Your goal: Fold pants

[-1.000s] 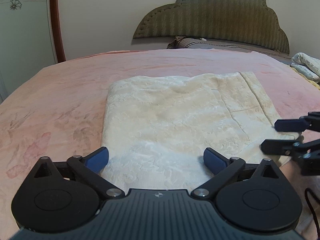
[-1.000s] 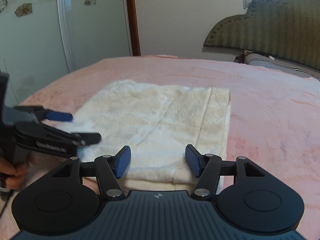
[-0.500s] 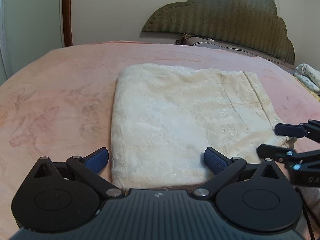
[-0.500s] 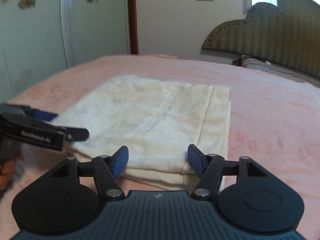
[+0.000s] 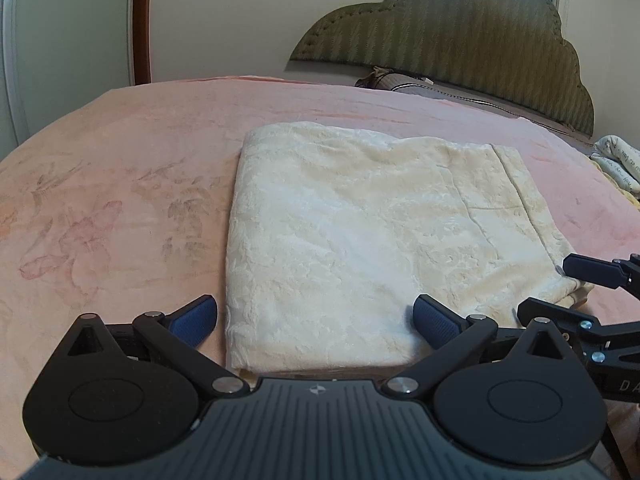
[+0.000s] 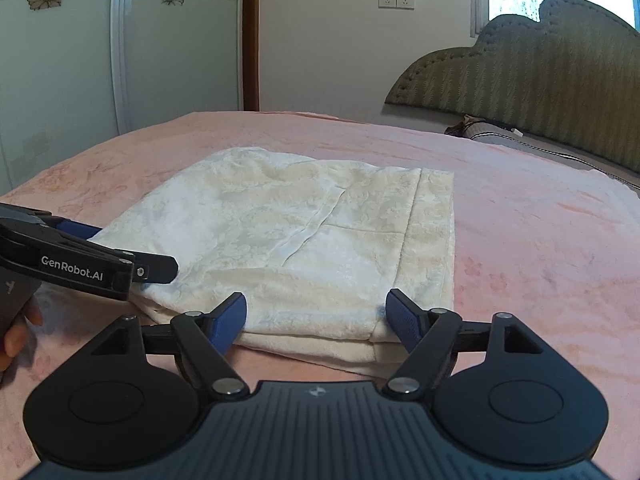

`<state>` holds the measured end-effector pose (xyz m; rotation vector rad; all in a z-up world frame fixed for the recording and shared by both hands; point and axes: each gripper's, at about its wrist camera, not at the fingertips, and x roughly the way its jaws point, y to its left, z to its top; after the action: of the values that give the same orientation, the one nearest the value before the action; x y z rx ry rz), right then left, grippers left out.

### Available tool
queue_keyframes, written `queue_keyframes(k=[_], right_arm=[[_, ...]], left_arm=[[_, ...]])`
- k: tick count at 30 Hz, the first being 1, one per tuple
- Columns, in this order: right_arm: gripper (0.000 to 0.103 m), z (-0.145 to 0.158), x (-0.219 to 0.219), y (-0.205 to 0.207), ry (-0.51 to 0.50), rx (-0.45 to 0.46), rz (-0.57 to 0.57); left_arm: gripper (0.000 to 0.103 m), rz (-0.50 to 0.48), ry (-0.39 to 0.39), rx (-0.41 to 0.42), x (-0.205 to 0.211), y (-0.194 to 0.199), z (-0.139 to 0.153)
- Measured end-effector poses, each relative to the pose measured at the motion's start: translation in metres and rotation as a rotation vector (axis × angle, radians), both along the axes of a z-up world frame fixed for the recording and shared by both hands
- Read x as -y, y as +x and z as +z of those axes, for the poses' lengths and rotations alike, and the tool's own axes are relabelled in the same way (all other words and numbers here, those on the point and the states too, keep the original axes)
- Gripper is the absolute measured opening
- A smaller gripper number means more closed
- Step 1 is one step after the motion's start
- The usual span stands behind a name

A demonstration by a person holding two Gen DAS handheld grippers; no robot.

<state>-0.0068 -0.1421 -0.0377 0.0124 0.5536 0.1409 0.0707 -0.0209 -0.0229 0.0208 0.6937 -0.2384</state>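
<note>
The cream pants [image 5: 360,240] lie folded into a flat rectangle on the pink bed cover [image 5: 120,200]. My left gripper [image 5: 316,316] stands open at their near left edge, its blue pads [image 5: 196,316] wide apart and off the cloth. In the right wrist view the left gripper [image 6: 128,248] shows at the pants' [image 6: 304,240] left corner. My right gripper [image 6: 316,316] is opening; the near right edge of the stacked layers lies between its pads [image 6: 402,316], which do not press on it. The right gripper [image 5: 580,292] also shows at the left view's right edge.
A green padded headboard [image 5: 440,36] and a grey pillow [image 5: 420,88] stand at the far end. Folded cloth [image 5: 616,164] lies at the bed's right side. A flowered wardrobe door [image 6: 60,60] is on the left. A person's hand [image 6: 16,332] holds the left gripper.
The right gripper's jaws have spread wider. The left wrist view has tilted and drawn back a little, so the pants' near edge now shows in front of its jaws. The pants lie unmoved.
</note>
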Motion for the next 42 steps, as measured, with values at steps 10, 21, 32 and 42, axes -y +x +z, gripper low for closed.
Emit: queue_keyframes(k=[10,21,32,42], right_arm=[[0.078,-0.008,-0.001,-0.003,0.001,0.03,-0.007],[0.086,-0.004,-0.003,-0.015,0.0,0.046,-0.038],[0.095,-0.002,0.003,-0.045,0.13,-0.001,-0.063],[0.096,0.007,-0.014,-0.058,0.139,-0.006,-0.027]], left_arm=[[0.102,-0.001,-0.011,0.008,-0.002,-0.004,-0.001],[0.103,0.012,-0.014,0.02,-0.006,-0.015,0.004],[0.103,-0.028,0.061,-0.038,-0.008,-0.046,0.003],[0.103,-0.02,0.07,-0.03,-0.008,-0.06,-0.003]])
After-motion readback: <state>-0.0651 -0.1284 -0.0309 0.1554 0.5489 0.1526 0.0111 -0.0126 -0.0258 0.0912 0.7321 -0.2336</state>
